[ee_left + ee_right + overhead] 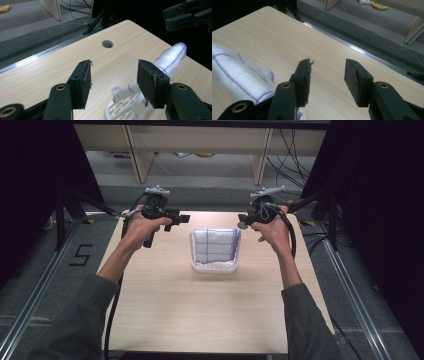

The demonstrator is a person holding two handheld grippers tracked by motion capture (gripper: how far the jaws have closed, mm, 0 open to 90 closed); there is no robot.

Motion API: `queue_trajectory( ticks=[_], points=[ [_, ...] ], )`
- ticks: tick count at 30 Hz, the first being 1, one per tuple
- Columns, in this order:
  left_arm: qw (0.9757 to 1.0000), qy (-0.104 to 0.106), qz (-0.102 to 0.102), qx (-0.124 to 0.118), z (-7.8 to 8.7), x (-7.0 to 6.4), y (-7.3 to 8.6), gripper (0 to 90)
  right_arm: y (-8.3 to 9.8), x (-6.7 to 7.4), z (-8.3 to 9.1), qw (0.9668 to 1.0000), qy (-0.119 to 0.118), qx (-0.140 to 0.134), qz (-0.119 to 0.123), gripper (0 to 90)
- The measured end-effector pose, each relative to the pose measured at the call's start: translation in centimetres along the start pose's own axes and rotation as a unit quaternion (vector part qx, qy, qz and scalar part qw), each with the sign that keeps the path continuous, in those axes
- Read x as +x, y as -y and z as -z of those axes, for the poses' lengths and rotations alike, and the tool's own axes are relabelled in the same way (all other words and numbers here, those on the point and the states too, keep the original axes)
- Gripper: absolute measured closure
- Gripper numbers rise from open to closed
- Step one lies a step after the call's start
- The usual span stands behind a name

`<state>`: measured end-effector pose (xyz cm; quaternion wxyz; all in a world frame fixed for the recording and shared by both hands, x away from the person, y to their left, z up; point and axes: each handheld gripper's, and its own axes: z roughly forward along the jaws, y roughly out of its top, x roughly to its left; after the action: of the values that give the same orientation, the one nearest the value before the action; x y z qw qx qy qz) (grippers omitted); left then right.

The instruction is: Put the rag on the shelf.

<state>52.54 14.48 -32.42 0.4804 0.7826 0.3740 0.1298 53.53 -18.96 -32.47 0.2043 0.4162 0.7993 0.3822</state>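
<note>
Black "5" on the floor (80, 255) left of table (165, 310)

Left tongs (181, 218), right tongs (242, 222): raised, agape.

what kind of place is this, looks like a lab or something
Probably a lab or recording workspace, not a home: a bare wooden table ringed by black curtains, metal floor rails, loose cables on the floor, and a floor marking "5".
</note>
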Motion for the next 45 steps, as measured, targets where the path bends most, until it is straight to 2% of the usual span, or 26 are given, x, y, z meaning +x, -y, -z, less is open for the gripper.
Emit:
queue_trajectory(
  ticks=[3,4,5,9,11,19,23,28,29,31,32,33,40,45],
  points=[
    [0.9999,0.008,-0.014,0.001,0.6,-0.6,0.3,43.4,0.2,0.5,0.8,0.9999,0.002,-0.004,0.011,56.1],
    [0.9999,0.01,-0.011,-0.004,0.6,-0.9,0.4,42.9,0.2,0.7,0.9,0.9999,0.002,-0.008,0.01,55.7],
    [0.9998,0.01,-0.018,0.001,0.7,-1.0,0.4,42.5,0.2,0.8,1.1,0.9997,-0.001,-0.012,0.022,55.3],
    [0.9997,0.018,-0.017,-0.002,0.9,-1.7,0.9,41.4,0.5,1.7,1.9,0.9993,-0.01,-0.02,0.032,53.9],
    [0.9996,0.019,-0.019,-0.003,1.0,-1.8,0.9,41.4,0.6,1.8,1.8,0.999,-0.006,-0.029,0.033,53.5],
    [0.9995,0.025,-0.017,-0.003,1.6,-2.6,1.5,34.3,1.5,2.3,2.5,0.9993,-0.02,-0.022,0.021,47.5],
    [0.9995,0.026,-0.014,0.004,1.9,-3.0,2.0,28.9,2.1,2.7,3.1,0.9991,-0.021,-0.033,0.014,40.9],
    [0.9993,0.035,-0.014,0.007,2.2,-3.4,2.6,26.5,2.5,3.3,3.8,0.9987,-0.026,-0.044,0.006,37.1],
    [0.9993,0.034,-0.013,0.006,2.2,-3.5,2.7,25.7,2.7,3.5,4.1,0.9986,-0.028,-0.043,0.012,36.4],
    [0.9992,0.036,-0.012,0.006,2.4,-3.8,3.2,25.1,2.8,3.8,4.3,0.9987,-0.031,-0.041,0.007,36.5],
    [0.9992,0.037,-0.016,0.006,2.6,-4.0,3.6,24.6,3.1,4.1,4.5,0.9978,-0.037,-0.052,0.015,36.1],
    [0.999,0.04,-0.017,0.007,2.7,-4.1,3.8,24.6,3.2,4.2,4.7,0.9979,-0.035,-0.051,0.021,35.6],
    [0.9989,0.044,-0.019,0.004,3.3,-4.6,5.1,24.6,4.1,5.1,5.3,0.9981,-0.037,-0.046,0.018,34.5],
    [0.9986,0.048,-0.021,0.001,3.9,-5.2,6.2,24.6,5.4,5.6,5.2,0.9969,-0.05,-0.055,0.026,34.4]
  ],
)
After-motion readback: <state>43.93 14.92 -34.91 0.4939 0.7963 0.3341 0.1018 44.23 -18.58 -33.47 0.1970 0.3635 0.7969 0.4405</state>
